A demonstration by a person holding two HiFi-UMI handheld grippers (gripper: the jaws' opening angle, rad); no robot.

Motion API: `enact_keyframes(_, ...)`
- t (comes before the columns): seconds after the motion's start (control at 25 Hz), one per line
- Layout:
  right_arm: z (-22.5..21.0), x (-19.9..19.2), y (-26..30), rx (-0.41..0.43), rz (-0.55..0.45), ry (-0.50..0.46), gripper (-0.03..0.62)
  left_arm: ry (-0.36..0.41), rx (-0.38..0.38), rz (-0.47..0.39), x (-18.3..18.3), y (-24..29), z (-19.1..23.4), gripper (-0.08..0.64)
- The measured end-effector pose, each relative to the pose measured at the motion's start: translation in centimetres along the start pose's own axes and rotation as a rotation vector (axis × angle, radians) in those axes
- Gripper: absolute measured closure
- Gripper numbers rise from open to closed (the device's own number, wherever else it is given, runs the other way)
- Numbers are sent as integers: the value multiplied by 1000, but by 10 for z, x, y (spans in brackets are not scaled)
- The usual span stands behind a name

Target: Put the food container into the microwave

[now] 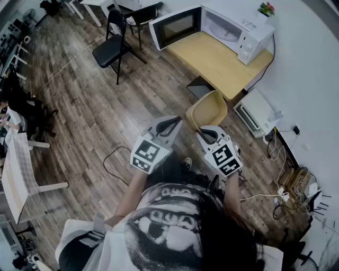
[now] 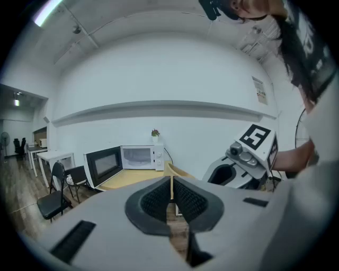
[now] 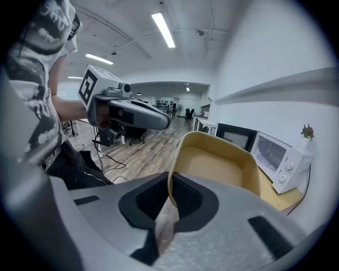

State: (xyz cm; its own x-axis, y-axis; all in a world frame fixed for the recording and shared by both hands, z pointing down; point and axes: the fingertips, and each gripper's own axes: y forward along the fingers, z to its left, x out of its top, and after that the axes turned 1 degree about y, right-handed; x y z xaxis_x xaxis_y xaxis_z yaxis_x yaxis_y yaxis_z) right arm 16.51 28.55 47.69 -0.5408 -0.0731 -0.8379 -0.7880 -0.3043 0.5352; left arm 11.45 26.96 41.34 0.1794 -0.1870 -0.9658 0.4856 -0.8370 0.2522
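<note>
The tan food container [image 1: 206, 110] hangs in the air in front of the person. My right gripper [image 1: 206, 132] is shut on its near rim; in the right gripper view the rim runs between the pads [image 3: 172, 193] and the tub [image 3: 217, 164] spreads beyond them. My left gripper [image 1: 174, 123] is shut just left of the container, its jaws [image 2: 171, 193] together with only a thin slit. The white microwave [image 1: 228, 26] stands on a wooden table [image 1: 217, 63] ahead, its door [image 1: 175, 26] swung open to the left.
A black chair [image 1: 112, 46] stands left of the table. A white appliance [image 1: 255, 114] lies on the floor by the wall, with cables and a power strip [image 1: 288, 193] nearby. A small plant [image 1: 266, 9] tops the microwave. A wood floor lies between me and the table.
</note>
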Motion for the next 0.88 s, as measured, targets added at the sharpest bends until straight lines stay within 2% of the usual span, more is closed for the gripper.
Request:
enact_keyframes(0.36, -14, -3, -13, -24, -41, 49, 566, 30, -35, -6, 15, 16, -22, 548)
enact_keyframes(0.88, -17, -1, 20, 18, -9, 49, 566, -7, -5, 18, -1, 15, 9, 548)
